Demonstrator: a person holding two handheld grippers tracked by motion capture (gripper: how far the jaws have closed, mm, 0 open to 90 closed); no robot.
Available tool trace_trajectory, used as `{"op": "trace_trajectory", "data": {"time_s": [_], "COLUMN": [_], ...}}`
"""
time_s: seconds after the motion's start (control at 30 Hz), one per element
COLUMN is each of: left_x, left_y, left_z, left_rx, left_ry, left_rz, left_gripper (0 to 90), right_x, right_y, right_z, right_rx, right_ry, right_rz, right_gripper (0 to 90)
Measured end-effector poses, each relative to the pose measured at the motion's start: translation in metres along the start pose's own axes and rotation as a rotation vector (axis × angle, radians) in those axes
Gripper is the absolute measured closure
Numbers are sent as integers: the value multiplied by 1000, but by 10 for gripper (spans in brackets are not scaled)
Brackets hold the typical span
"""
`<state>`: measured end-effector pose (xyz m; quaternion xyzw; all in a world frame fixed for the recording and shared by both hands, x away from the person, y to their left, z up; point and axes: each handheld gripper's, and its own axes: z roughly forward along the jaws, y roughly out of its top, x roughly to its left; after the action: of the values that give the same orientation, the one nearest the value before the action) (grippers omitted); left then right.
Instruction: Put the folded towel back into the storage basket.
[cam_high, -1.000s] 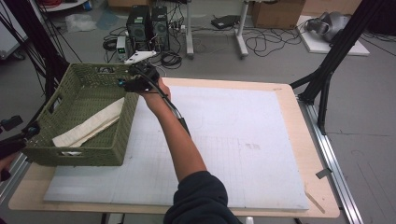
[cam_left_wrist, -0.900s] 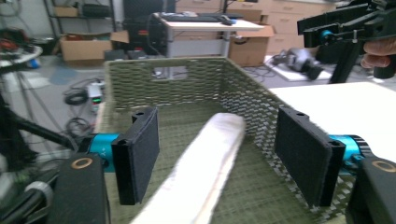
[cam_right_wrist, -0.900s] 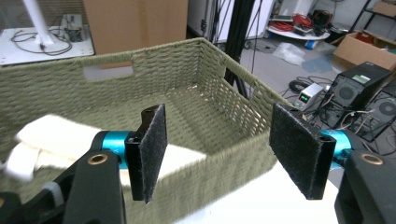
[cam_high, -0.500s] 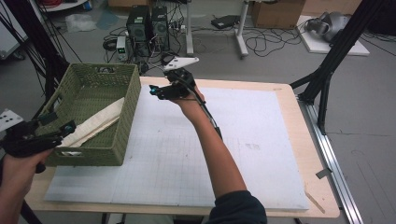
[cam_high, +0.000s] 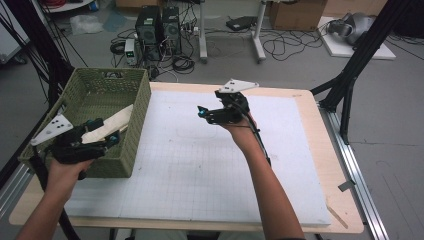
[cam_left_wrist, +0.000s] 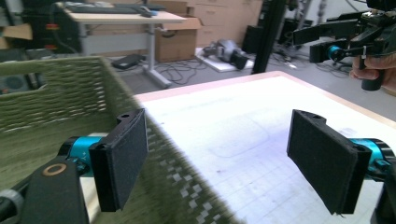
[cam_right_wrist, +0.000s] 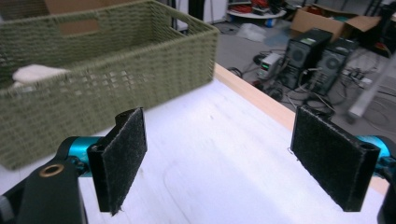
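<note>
The worktop (cam_high: 310, 200) is a pale wooden board covered by a white mat with a fine grid (cam_high: 200, 165). On its left side stands a green woven basket (cam_high: 127, 150), and a cream folded cloth (cam_high: 112, 122) lies inside it, leaning toward the right wall. The left gripper (cam_high: 107, 141) is at the near right side of the basket, just beside the wall; its jaws are wide apart and nothing is between them. The right gripper (cam_high: 202, 112) is above the middle of the mat, well apart from the basket; its jaws have just been opening and they are also empty.

I think one risk is that the left jaw catches the basket wall and drags or tips the basket, because it is so close to it. Another is that the cable of the right gripper sweeps over the mat.

I can read no brand, label or writing anywhere.
</note>
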<state>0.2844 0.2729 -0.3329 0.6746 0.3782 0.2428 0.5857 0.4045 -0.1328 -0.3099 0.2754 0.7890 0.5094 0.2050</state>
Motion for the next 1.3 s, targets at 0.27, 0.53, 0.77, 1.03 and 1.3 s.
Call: {"op": "trace_trajectory", "data": {"time_s": [0.27,0.53,0.77,1.03,1.3], "left_x": [-27,-54,-79,-97,-99], "left_y": [-3,-8,-12,-33,-57], "left_z": [32,57,73,95,102], "left_rx": [20,48,57,76,88], "left_ry": [-88,-144,-200,-218,-220], "left_rz": [18,37,69,79,92], "left_gripper": [217,217,215,217,220], "right_x": [-8,-13,-12,-10,-3], "right_y": [-30,-66,-94,-126,-156], "right_z": [-42,-81,-111,-141,-154], "right_rx": [15,24,32,54,77], "right_ry": [-60,-127,-177,-249,-292], "right_rz": [21,50,63,61,90], "right_gripper": [148,120,118,117,117]}}
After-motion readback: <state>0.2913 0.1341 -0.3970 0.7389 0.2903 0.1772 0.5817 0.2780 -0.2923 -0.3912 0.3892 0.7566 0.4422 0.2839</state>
